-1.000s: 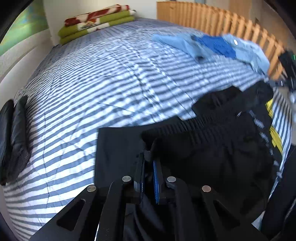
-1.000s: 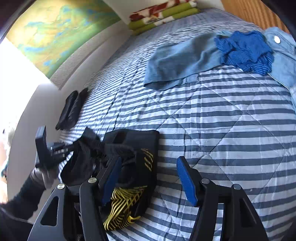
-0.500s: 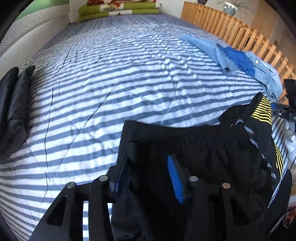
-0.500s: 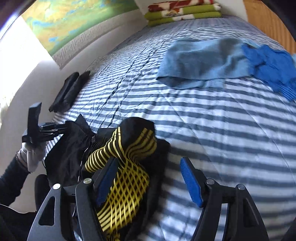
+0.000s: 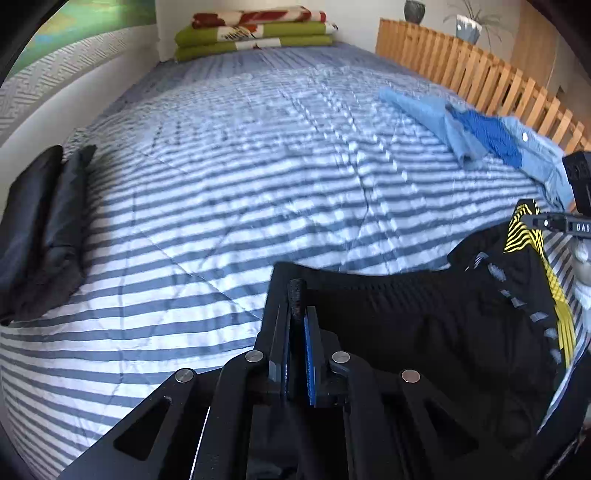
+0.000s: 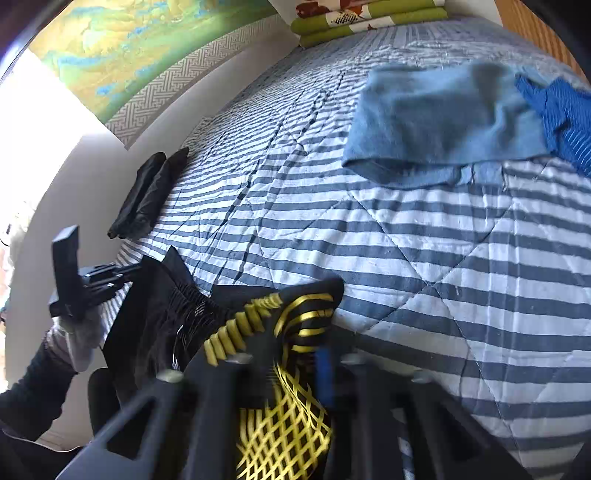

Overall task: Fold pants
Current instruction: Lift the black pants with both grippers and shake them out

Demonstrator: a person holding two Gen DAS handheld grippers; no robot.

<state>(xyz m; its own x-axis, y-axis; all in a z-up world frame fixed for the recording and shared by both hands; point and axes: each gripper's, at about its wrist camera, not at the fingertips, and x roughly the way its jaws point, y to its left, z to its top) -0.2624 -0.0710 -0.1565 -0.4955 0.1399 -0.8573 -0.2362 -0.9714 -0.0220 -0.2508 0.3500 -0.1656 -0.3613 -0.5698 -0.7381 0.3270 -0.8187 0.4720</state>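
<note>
Black pants (image 5: 406, 325) with a yellow line pattern hang stretched between my two grippers over the near edge of the striped bed. My left gripper (image 5: 295, 314) has its jaws closing tight on the ribbed waistband, which stands up between the blue pads. In the right wrist view my right gripper (image 6: 295, 362) is blurred, its jaws closing on the yellow-patterned side of the pants (image 6: 159, 314), with cloth pinched between them. The left gripper (image 6: 125, 271), held by a gloved hand (image 6: 77, 336), grips the pants' far corner. The right gripper (image 5: 554, 221) shows at the right edge.
A folded black garment (image 5: 37, 229) lies at the bed's left edge by the wall. Blue clothes (image 5: 472, 136) are piled at the right beside a wooden slatted rail (image 5: 480, 74). Folded green and red blankets (image 5: 255, 33) are stacked at the head. The striped quilt (image 5: 221, 184) spreads between.
The left jaws opened, moved along the waistband and shut on it again. The right jaws went from wide open to closed on the yellow-patterned cloth. The pants are now drawn out between both grippers.
</note>
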